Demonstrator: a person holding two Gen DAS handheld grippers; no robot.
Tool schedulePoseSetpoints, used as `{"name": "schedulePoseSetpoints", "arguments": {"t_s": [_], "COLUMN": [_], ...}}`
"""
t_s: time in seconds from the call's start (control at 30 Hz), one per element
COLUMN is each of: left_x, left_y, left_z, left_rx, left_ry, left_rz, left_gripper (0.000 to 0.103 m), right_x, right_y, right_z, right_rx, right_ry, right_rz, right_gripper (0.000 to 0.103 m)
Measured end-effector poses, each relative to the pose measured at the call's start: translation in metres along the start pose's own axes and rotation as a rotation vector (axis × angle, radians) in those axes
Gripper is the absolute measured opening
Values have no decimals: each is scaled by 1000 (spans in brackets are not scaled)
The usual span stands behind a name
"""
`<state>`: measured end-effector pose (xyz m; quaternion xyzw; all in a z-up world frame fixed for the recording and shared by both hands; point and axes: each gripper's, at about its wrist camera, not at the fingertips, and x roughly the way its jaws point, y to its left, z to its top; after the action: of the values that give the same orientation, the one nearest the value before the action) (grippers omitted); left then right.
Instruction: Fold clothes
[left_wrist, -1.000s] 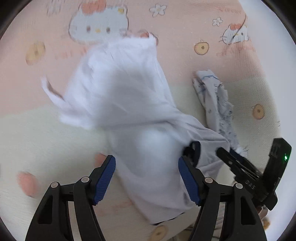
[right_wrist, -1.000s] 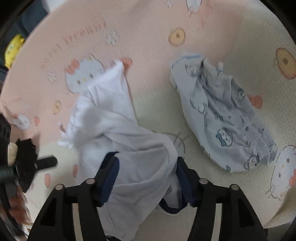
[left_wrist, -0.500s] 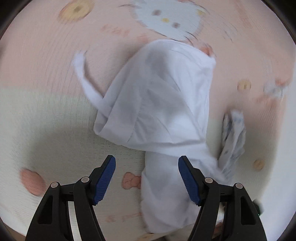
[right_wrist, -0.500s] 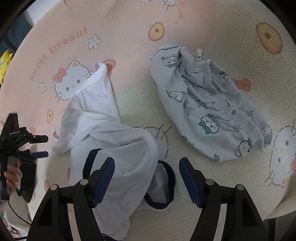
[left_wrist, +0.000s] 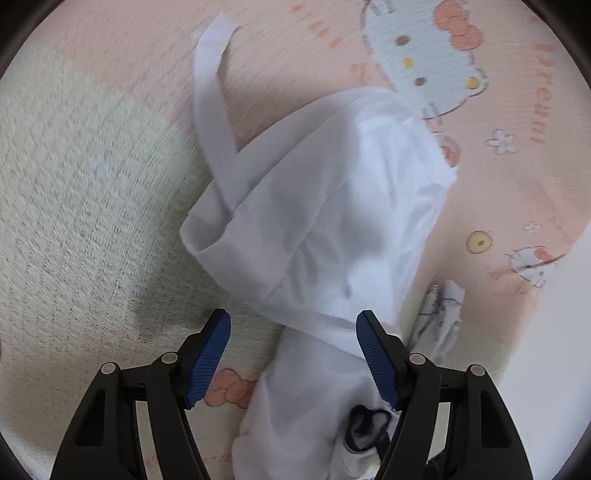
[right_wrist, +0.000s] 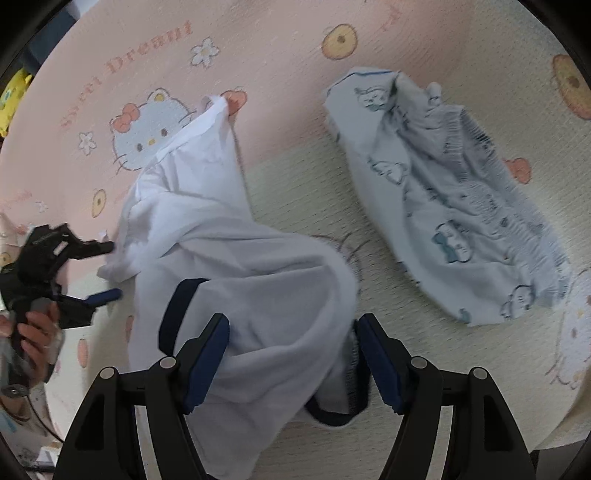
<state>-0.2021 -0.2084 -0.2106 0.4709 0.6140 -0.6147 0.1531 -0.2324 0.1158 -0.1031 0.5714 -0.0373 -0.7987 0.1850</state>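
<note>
White garment (right_wrist: 229, 258), crumpled and not yet folded, is seen between the blue pads of the right gripper (right_wrist: 291, 354), whose jaws have just been opening and now stand wide; the cloth passes between them, but no pinch can be made out, so it is judged released rather than held. Beside the right pad a dark navy trim (right_wrist: 177, 310) of the same garment is shown, rolled under at the near edge. The left gripper (left_wrist: 293, 354) is likewise held apart over the garment's near end, with nothing clamped; in the right wrist view it is seen at the garment's left edge, gripped by a hand (right_wrist: 37, 332). Outward from both tools, the garment is spread in a twisted heap across a pink and cream cartoon-print blanket (right_wrist: 295, 110), a loose strap or sleeve (left_wrist: 214, 92) trailing away from it. Well apart to the right, a pale blue printed garment (right_wrist: 443, 192) is left lying in its own heap. The step in hand is judged to be laying out and straightening before any fold. Next, two edges or corners would need to be found, pinched and drawn apart until the cloth lies flat.
</note>
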Motion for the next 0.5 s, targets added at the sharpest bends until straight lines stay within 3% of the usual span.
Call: {"name": "schedulePoseSetpoints", "arguments": {"t_s": [0.17, 0.37, 0.5], "left_x": [-2, 7, 10], "left_y": [-12, -26, -38], "left_z": [11, 24, 24], "left_rx": [30, 71, 160], "left_ry": [-82, -120, -147], "left_rz": [5, 13, 77], "left_gripper": [69, 69, 68], "right_x": [3, 7, 13], "right_y": [4, 8, 9], "right_z": [1, 2, 4], "right_rx": [-20, -40, -56], "right_ry": [14, 24, 29], "right_rz": [-8, -28, -47], "right_gripper": [71, 71, 71]}}
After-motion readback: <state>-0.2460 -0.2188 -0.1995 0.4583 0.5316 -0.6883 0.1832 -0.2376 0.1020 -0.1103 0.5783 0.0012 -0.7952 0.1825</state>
